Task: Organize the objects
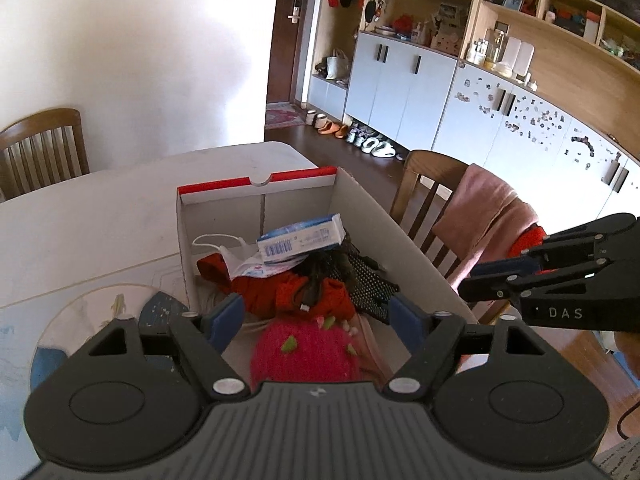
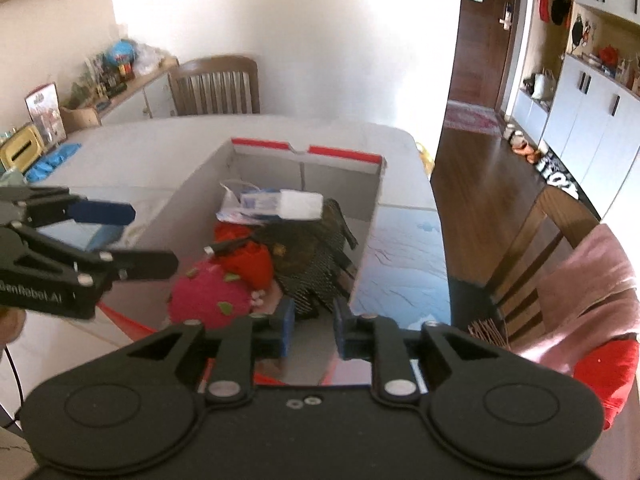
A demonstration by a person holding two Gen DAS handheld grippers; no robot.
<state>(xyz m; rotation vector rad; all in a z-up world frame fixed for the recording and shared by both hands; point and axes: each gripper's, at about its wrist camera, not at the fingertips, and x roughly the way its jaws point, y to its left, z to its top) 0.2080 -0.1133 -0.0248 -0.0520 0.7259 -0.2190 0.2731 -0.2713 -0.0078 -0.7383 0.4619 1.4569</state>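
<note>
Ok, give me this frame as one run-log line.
box: open, on table | contents: dragon fruit plush, carton, red cloth | left claw: open, empty | right claw: open, empty

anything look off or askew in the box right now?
Mostly a loose heap. The small blue-and-white carton lies tilted on top of the pile in the cardboard box, not flat. A white cord loops loose at the back. The pink dragon-fruit plush sits at the near end. Nothing spilled outside.

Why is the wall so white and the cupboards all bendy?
Left wrist view: sunlight washes out the wall, and the fisheye lens curves the cupboards. Right wrist view: the wall glares too, and the left tongs look smeared by blur.
</note>
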